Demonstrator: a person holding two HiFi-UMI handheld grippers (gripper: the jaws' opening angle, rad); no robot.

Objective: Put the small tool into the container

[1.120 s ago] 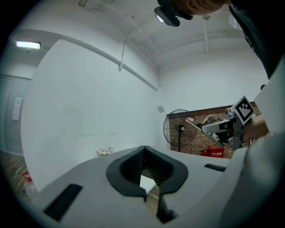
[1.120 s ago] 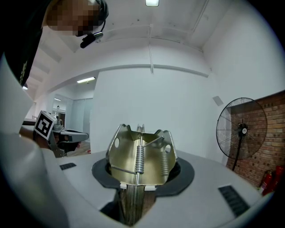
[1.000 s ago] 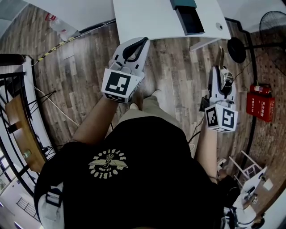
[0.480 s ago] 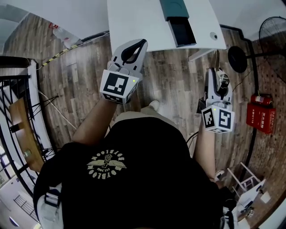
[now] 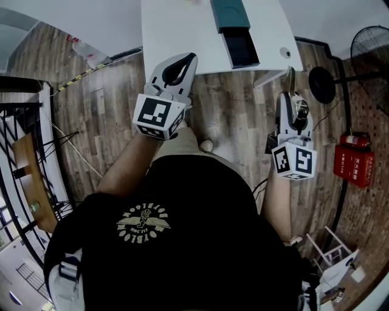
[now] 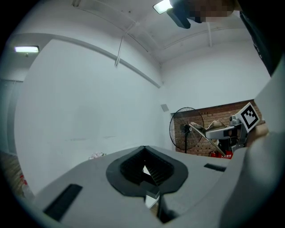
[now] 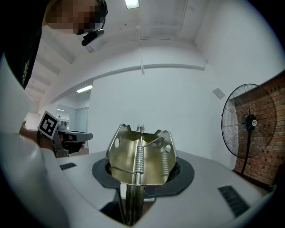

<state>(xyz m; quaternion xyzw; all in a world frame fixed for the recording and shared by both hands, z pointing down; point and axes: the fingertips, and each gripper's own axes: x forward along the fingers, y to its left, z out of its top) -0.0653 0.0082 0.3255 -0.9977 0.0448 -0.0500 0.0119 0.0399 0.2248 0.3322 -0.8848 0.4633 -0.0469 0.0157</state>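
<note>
The small tool [image 7: 140, 158] is a brass-coloured sprung metal piece. It stands upright between the pads of my right gripper [image 7: 138, 178], which is shut on it. In the head view its tip [image 5: 290, 76] sticks out ahead of the right gripper [image 5: 290, 100], just off the table's right corner. The container [image 5: 231, 15] is a teal box with a dark open drawer [image 5: 241, 48] on the white table [image 5: 176, 30]. My left gripper [image 5: 181, 64] is at the table's near edge, left of the container, its jaws together with nothing in them [image 6: 144, 167].
A standing fan [image 5: 371, 42] with a round base [image 5: 321, 85] is on the right over the wood floor. Below it a red box [image 5: 352, 164] sits against the brick wall. A black railing [image 5: 18, 121] runs along the left. The table has a round hole [image 5: 284, 53].
Both grippers have moved forward toward the table, and the table with the container sits lower and nearer in the head view. The tool stays gripped on the right.
</note>
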